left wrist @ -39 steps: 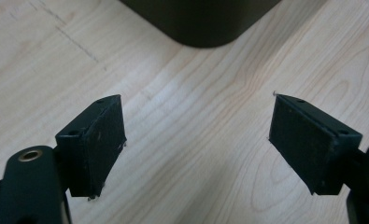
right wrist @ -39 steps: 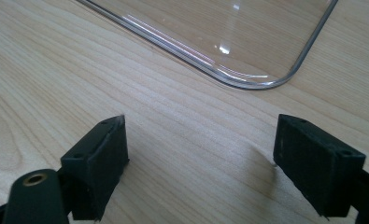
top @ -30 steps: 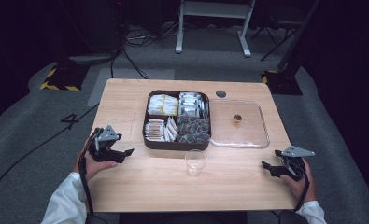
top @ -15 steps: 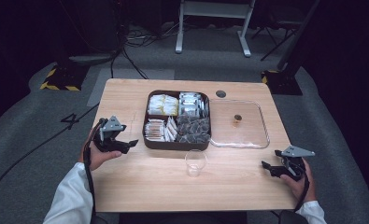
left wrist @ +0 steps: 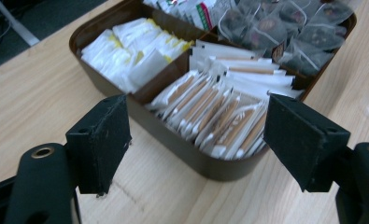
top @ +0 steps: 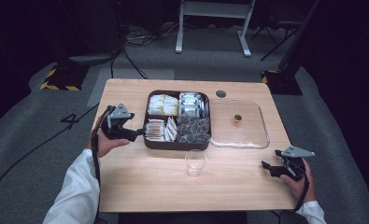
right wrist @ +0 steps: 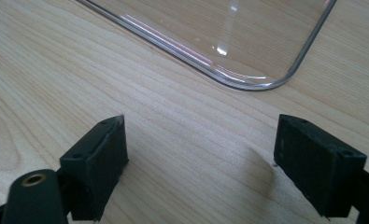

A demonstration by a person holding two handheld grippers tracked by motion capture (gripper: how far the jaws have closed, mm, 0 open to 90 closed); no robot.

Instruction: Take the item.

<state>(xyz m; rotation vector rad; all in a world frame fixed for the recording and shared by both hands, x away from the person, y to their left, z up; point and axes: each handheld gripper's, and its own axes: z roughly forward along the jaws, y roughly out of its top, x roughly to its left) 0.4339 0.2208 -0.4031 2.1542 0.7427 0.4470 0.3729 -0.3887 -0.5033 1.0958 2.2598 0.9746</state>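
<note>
In the high view the left gripper (top: 134, 134) hovers at the left edge of the brown divided tray (top: 177, 145) in mid-frame, its fingers (left wrist: 100, 140) spread wide with nothing between them. The left gripper view looks past them at the brown-striped sachets (left wrist: 219, 119) in the tray's nearest compartment (yellow-and-white packets (left wrist: 135, 53) fill the next one). At lower right, the right gripper (top: 272, 169) rests on the tabletop (top: 140, 182), fingers (right wrist: 98, 163) spread, near the clear lid (top: 240, 123). A clear cup (top: 195, 162) stands just below the tray.

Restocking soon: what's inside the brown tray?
The brown tray holds four compartments: yellow-white sachets, brown-striped sachets, printed packets, clear tea bags. Lower layers are covered.
</note>
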